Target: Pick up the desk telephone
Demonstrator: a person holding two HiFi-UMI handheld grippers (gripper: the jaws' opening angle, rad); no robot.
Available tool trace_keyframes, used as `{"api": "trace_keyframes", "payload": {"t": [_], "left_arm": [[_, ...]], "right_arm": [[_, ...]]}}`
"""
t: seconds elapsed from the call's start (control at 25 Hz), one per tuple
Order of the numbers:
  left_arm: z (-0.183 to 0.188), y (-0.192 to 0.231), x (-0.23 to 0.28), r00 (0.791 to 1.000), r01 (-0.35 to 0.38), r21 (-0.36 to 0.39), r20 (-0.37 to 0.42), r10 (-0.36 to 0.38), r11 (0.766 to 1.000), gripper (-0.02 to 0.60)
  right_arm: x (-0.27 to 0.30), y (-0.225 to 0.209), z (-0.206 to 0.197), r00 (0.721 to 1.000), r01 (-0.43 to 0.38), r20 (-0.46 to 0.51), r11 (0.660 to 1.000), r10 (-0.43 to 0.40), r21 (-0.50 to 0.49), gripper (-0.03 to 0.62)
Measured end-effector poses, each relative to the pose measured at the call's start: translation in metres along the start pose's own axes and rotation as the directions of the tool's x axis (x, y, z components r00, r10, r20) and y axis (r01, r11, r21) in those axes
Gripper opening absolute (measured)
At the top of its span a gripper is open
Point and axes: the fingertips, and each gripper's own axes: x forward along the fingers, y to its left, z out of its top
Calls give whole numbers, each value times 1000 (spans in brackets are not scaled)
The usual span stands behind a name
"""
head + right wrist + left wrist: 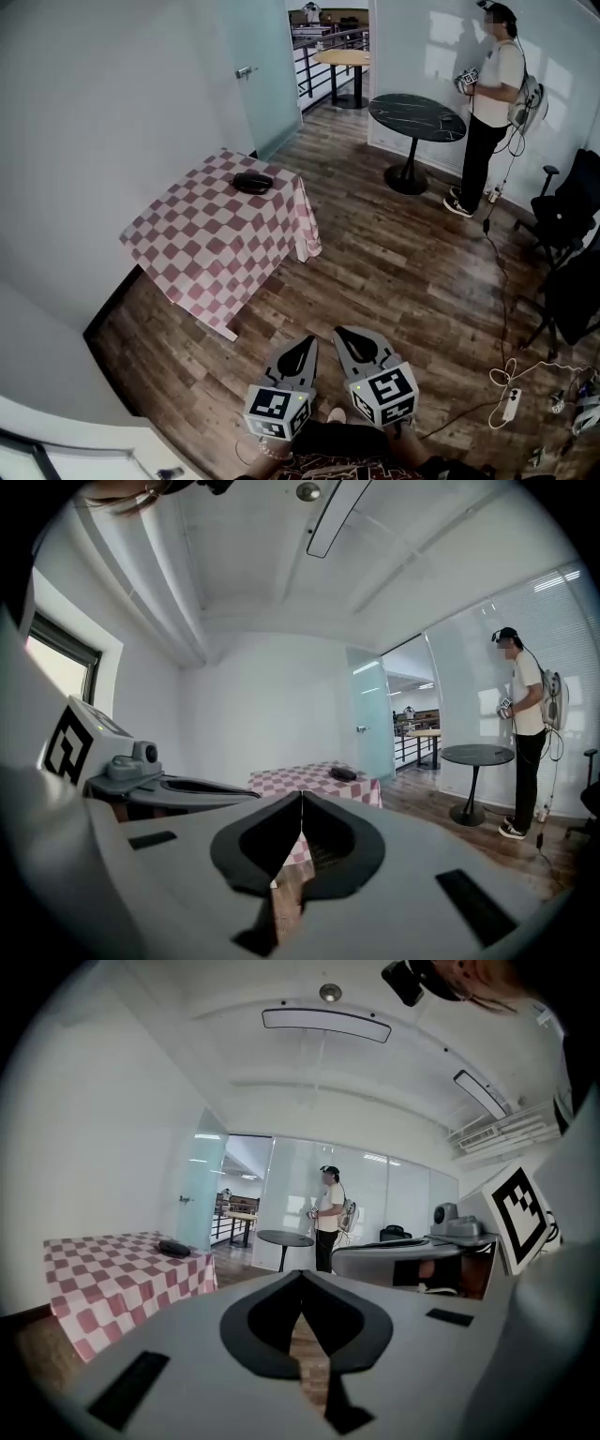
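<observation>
In the head view, the desk telephone (252, 183) lies on the far part of the checkered table (202, 253), well apart from both grippers. The left gripper (309, 345) and the right gripper (342, 336) are low over the wooden floor (394, 262), side by side. A person (492, 103) stands beside a round black table (417, 117).

In the left gripper view, the jaws are together with nothing between them, and the telephone is far at the left.

In the right gripper view, the jaws are also closed and empty, and the telephone is on the table ahead.

place: office-like room | cues: frosted glass door (264, 84), office chair (570, 202), power strip (511, 404), strip ceiling light (325, 1024)
</observation>
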Motion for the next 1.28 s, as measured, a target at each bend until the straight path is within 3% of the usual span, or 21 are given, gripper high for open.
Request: {"api": "trace_keyframes", "payload": {"t": [0.28, 0.72, 1.28], "left_arm": [[-3, 29, 16, 1000, -19, -23, -5, 19, 1000, 6], [27, 92, 77, 998, 60, 1, -1, -60, 998, 6], [38, 178, 112, 997, 77, -4, -22, -77, 997, 6]], "right_arm": [[26, -6, 1, 1000, -10, -12, 1000, 10, 12, 18], [112, -34, 22, 1000, 9, -15, 1000, -8, 8, 18], [205, -39, 32, 999, 19, -37, 1000, -18, 21, 18]]}}
